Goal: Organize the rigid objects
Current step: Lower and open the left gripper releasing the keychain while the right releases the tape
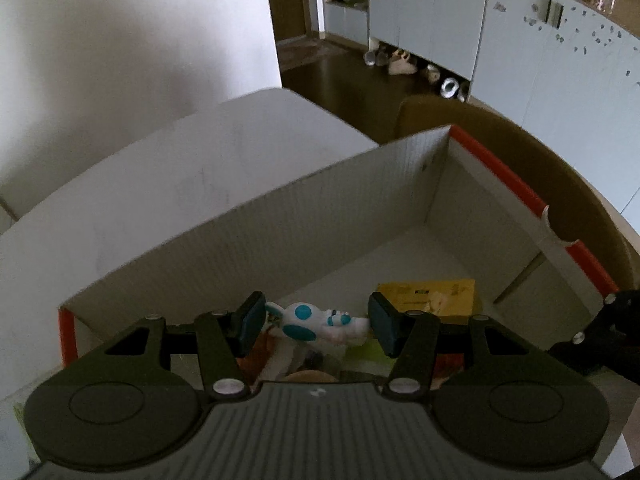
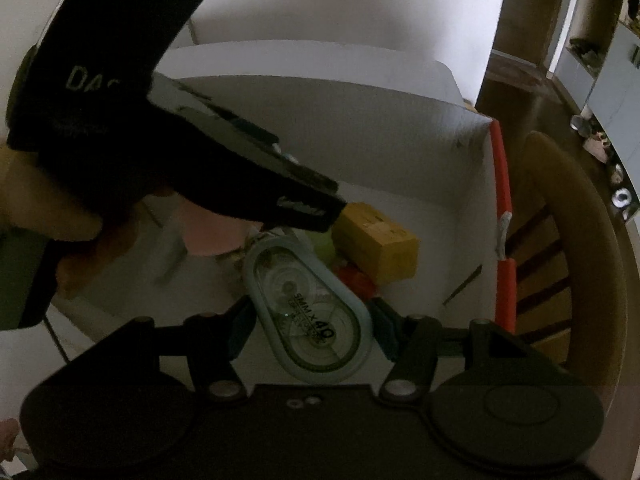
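A white cardboard box [image 1: 360,200] with orange-red edges stands open below both grippers. My left gripper [image 1: 316,322] is shut on a small white toy figure with teal dots [image 1: 308,320], held crosswise over the box. My right gripper [image 2: 308,328] is shut on a translucent grey correction tape dispenser [image 2: 308,312], its pads pressing on both sides of it. In the right wrist view the left gripper [image 2: 316,208] reaches in from the upper left, held by a hand [image 2: 48,216]. A yellow carton [image 1: 428,296] [image 2: 376,240] lies on the box floor.
More small things lie in the box: something red [image 2: 356,276], green [image 2: 324,246] and pink [image 2: 212,236]. The box rests on a wooden chair [image 2: 580,240]. A white tabletop [image 1: 200,184] is beside it on the left. Cabinets and shoes [image 1: 400,64] stand far behind.
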### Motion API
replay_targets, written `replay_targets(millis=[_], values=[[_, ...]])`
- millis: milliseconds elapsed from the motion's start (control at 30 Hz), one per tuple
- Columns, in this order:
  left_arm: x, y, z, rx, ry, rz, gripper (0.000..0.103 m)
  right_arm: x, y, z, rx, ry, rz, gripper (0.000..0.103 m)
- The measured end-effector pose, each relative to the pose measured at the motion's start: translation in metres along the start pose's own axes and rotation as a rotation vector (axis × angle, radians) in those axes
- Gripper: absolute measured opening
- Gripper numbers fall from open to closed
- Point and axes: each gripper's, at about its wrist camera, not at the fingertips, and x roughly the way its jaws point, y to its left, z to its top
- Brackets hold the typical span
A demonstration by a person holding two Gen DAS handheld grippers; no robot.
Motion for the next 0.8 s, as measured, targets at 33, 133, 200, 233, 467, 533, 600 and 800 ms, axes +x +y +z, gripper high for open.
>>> replay_targets(millis=[33, 133, 200, 233, 467, 533, 600, 800], values=[[0.002, 0.000, -0.001, -0.003, 0.006, 0.002, 0.056, 0.001, -0.001, 0.000, 0.004, 0.003, -0.001, 0.061], [0.002, 0.001, -0.002, -0.008, 0.005, 0.010, 0.056, 0.003, -0.003, 0.000, 0.010, 0.010, -0.002, 0.061], [0.003, 0.001, -0.002, -0.007, 0.006, 0.013, 0.057, 0.003, -0.004, 0.001, 0.011, 0.013, -0.002, 0.061], [0.002, 0.000, -0.002, -0.004, 0.006, 0.018, 0.057, 0.004, -0.004, 0.001, 0.010, 0.014, 0.001, 0.062], [0.001, -0.003, -0.006, 0.016, 0.021, 0.039, 0.057, 0.002, -0.007, -0.001, 0.007, 0.005, 0.014, 0.065], [0.002, -0.005, -0.007, 0.022, 0.039, 0.041, 0.057, 0.000, -0.006, -0.002, -0.001, 0.001, 0.017, 0.067], [0.002, -0.008, -0.009, 0.034, 0.045, 0.048, 0.058, -0.004, 0.000, -0.008, -0.008, -0.004, 0.015, 0.068], [-0.012, -0.011, -0.011, 0.034, 0.020, 0.038, 0.068, -0.010, -0.001, -0.009, -0.003, -0.019, 0.026, 0.072]])
